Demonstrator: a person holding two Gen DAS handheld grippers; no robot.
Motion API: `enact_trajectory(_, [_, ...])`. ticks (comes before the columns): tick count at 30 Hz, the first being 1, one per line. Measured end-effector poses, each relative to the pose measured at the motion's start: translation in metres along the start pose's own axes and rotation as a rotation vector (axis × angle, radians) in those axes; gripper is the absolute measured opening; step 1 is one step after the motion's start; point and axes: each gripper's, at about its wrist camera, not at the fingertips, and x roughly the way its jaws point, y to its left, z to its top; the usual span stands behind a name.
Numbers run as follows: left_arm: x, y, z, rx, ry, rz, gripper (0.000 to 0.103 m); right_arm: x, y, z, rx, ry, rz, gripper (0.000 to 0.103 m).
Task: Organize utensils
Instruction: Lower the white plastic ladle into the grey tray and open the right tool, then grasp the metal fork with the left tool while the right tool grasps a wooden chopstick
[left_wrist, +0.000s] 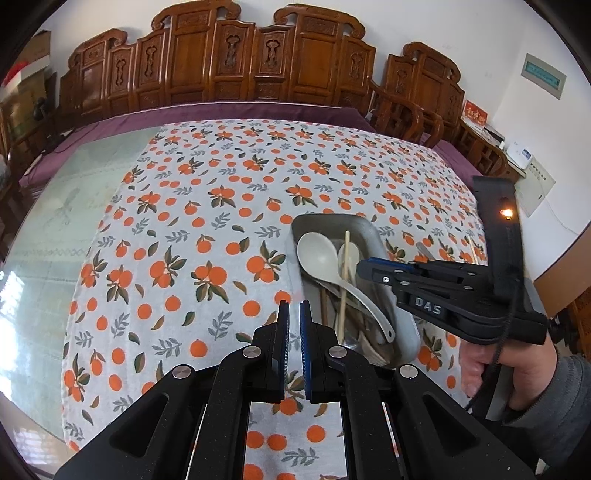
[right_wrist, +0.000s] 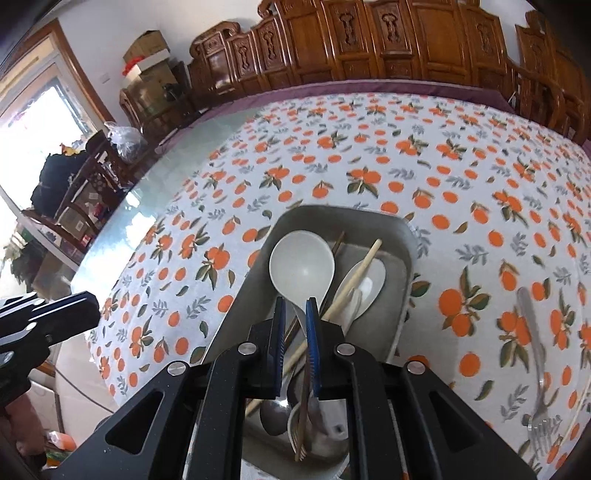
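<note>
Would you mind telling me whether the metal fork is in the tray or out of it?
Out. The fork lies on the orange-print tablecloth, right of the tray, clear of its rim.

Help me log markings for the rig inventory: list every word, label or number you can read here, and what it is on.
"DAS": raised letters on the side of the right gripper.
Red card by the wall: gold characters, too blurred to read.
Wall panel: text too small to read.
</note>
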Motion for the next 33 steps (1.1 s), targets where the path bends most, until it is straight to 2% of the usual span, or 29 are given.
enact_trajectory(9, [-0.008,-0.035,0.007,0.032,-0.027,-0.031,0.004,-0.079,-0.021,-0.015,-0.041,-0.113,-0.044,0.014])
enact_trajectory(18, [-0.007,-0.083,0.012,0.082,-0.039,-0.067,0.005,-0.145,-0.076,-0.046,0.002,-0.176,-0.126,0.014])
enact_trajectory(20, [-0.006,-0.092,0.013,0.09,-0.04,-0.078,0.012,-0.155,-0.089,-0.052,0.017,-0.186,-0.145,0.014])
enact_trajectory(22, [-0.004,-0.106,0.014,0.104,-0.047,-0.087,0.028,-0.164,-0.102,-0.057,0.029,-0.196,-0.167,0.014])
enact_trajectory(23, [-0.003,-0.112,0.014,0.112,-0.049,-0.093,0.03,-0.169,-0.109,-0.06,0.035,-0.198,-0.18,0.014])
enact_trajectory(24, [-0.001,-0.116,0.015,0.116,-0.048,-0.096,0.036,-0.172,-0.116,-0.063,0.042,-0.2,-0.192,0.014])
enact_trajectory(25, [0.001,-0.122,0.015,0.121,-0.048,-0.1,0.045,-0.176,-0.125,-0.066,0.05,-0.2,-0.207,0.014])
enact_trajectory(33, [0.027,-0.162,0.018,0.146,-0.022,-0.132,0.046,-0.184,-0.172,-0.089,0.108,-0.173,-0.283,0.016])
